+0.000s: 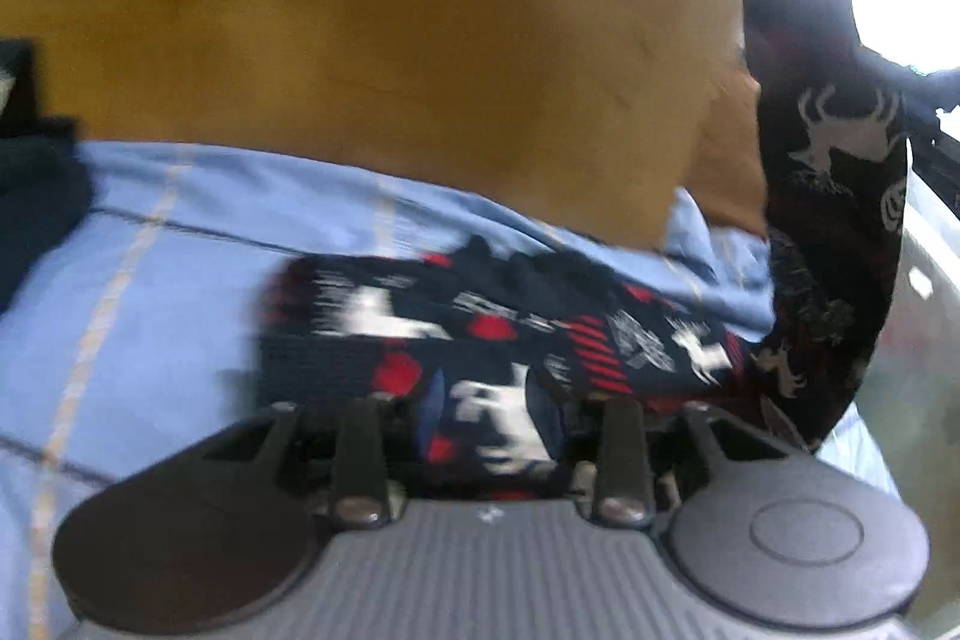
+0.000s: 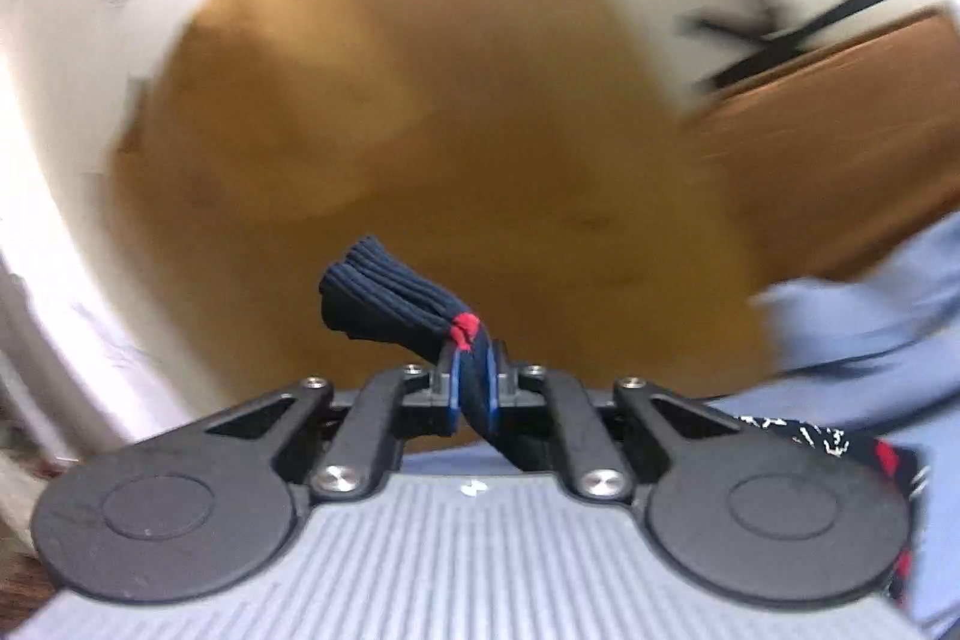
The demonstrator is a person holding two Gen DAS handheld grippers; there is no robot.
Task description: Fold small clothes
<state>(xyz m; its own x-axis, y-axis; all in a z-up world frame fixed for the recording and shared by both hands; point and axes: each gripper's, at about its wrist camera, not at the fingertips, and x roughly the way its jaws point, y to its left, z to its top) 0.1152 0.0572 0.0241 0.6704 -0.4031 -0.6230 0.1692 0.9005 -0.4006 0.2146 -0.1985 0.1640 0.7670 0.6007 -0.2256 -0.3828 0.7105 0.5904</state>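
A dark navy sock [image 1: 480, 334] with red and white figures lies crumpled on the blue bedsheet [image 1: 150, 250]. My left gripper [image 1: 495, 424] hangs just over it. Its blue pads [image 1: 433, 418] stand a little apart, with sock fabric in the gap and no pinch showing. At the right, a patterned stretch of the sock [image 1: 834, 232] rises steeply off the bed. In the right wrist view my right gripper [image 2: 474, 388] is shut on the sock's ribbed navy cuff [image 2: 384, 298], which sticks out past the pads. The patterned fabric [image 2: 840, 445] trails back under that gripper.
A large mustard-yellow cushion or blanket [image 1: 390, 10] fills the space beyond the sheet. A dark object [image 1: 36, 172] sits at the left edge. Wooden furniture [image 2: 840, 100] and a white wall [image 2: 54, 160] lie beyond. Both views are motion-blurred.
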